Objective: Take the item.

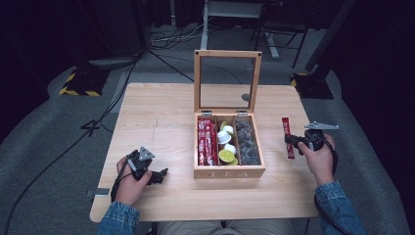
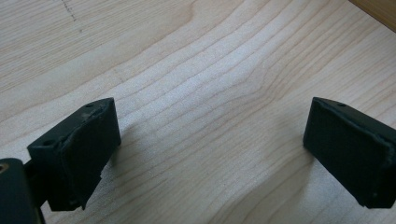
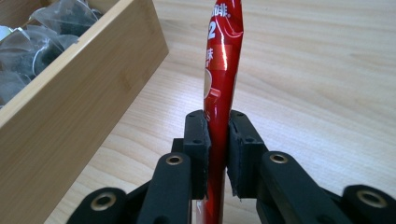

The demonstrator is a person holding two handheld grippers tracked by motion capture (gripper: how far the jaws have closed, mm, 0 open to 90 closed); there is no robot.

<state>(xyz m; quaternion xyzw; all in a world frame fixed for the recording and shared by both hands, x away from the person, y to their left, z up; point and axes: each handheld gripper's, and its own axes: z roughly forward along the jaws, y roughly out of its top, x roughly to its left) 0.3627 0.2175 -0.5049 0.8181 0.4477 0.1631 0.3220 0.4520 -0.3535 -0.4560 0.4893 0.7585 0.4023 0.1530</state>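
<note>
Right gripper [image 3: 218, 154] pinches a long red shiny packet [image 1: 288, 137] beside the open wooden tea box [image 1: 229, 172] (table edge near); left gripper [image 2: 210, 144] is wide open w/ nothing in it.

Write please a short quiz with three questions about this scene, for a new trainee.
1. True or false: the right gripper is shut on the red sachet.
2. Which compartment of the tea box holds red sachets? A left, B middle, C right.
3. What lies between the jaws of the left gripper?

Key:
1. True; the pads press on it from both sides.
2. A.
3. Nothing; the jaws stand wide apart over the bare table.
</note>
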